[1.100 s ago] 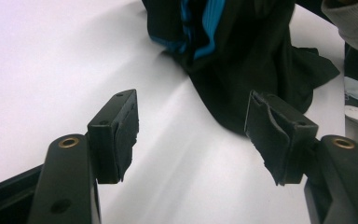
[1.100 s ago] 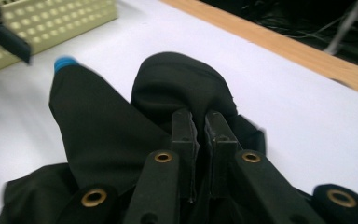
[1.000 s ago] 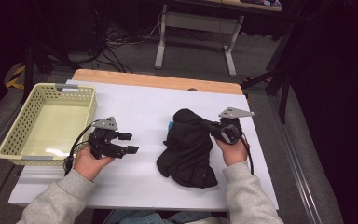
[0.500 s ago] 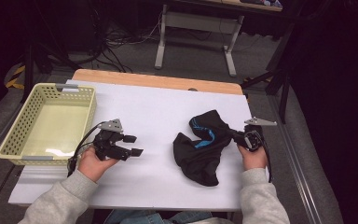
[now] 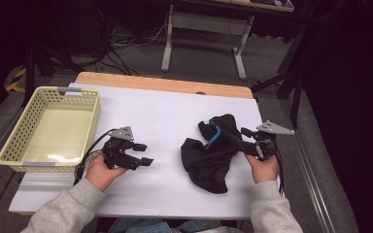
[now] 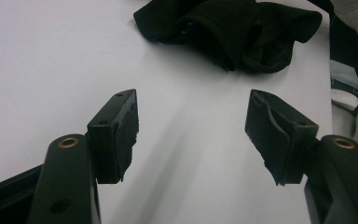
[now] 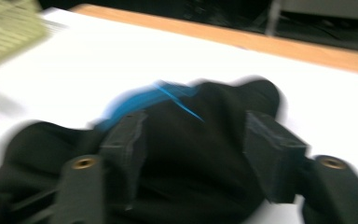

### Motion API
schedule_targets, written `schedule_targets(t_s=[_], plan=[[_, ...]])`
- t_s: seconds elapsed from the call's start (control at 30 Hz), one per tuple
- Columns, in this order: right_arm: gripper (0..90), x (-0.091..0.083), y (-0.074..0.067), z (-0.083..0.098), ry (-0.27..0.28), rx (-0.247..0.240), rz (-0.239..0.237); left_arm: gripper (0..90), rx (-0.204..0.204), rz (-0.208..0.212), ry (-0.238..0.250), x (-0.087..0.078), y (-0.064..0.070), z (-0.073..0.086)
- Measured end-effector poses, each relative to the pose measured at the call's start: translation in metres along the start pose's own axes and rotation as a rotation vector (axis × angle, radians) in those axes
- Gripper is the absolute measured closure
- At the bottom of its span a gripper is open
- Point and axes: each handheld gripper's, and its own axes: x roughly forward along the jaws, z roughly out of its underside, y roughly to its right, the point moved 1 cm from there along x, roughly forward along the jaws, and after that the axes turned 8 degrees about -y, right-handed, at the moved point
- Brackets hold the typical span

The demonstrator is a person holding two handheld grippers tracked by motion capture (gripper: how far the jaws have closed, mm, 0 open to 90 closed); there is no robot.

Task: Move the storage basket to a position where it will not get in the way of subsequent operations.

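Your right gripper [image 5: 245, 137] holds its jaws apart over the black garment [image 5: 211, 155], whose long axis runs toward you; your left gripper [image 5: 142, 154], jaws apart, sits left of it.

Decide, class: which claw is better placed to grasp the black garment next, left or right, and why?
Right. The right claw is already at the black garment, its open jaws on either side of the cloth. The left claw is open over bare table, apart from the garment.

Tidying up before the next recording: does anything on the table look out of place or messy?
Only the black garment: it lies crumpled in a heap near the table's right edge, blue lining showing, by the right gripper. The yellow basket sits square at the left.
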Motion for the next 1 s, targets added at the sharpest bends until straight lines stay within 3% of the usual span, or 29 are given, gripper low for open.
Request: schedule_targets(t_s=[0.1, 0.2, 0.27, 0.4, 0.47, 0.6, 0.73, 0.87, 1.0], plan=[[24.6, 0.011, -0.017, -0.012, -0.018, -0.035, -0.064, 35.6, 0.006, 0.002, 0.000, 0.001, 0.001, 0.000], [23.8, 0.029, -0.029, -0.019, -0.057, -0.075, -0.036, 35.6, 0.008, 0.008, -0.002, 0.002, 0.002, 0.000], [34.4, 0.040, -0.032, -0.020, -0.093, -0.070, -0.022, 35.5, 0.013, 0.008, -0.002, 0.002, 0.003, 0.000], [71.5, 0.046, -0.030, -0.018, -0.148, -0.072, 0.035, 35.5, 0.010, 0.017, -0.002, 0.002, 0.003, 0.001], [84.1, 0.041, -0.026, -0.014, -0.146, -0.067, 0.057, 35.5, 0.009, 0.023, -0.003, 0.004, 0.004, 0.001], [85.9, 0.025, -0.012, -0.002, -0.132, -0.030, 0.071, 35.5, 0.015, 0.035, -0.013, 0.009, 0.007, -0.001], [86.1, -0.001, 0.009, 0.016, -0.084, 0.017, 0.096, 35.5, 0.027, 0.048, -0.019, 0.016, 0.012, -0.005], [85.9, -0.021, 0.033, 0.033, -0.103, 0.056, 0.121, 35.5, 0.049, 0.071, -0.032, 0.027, 0.019, -0.012], [85.7, -0.027, 0.054, 0.054, -0.170, 0.119, 0.146, 35.5, 0.076, 0.090, -0.050, 0.040, 0.026, -0.021]])
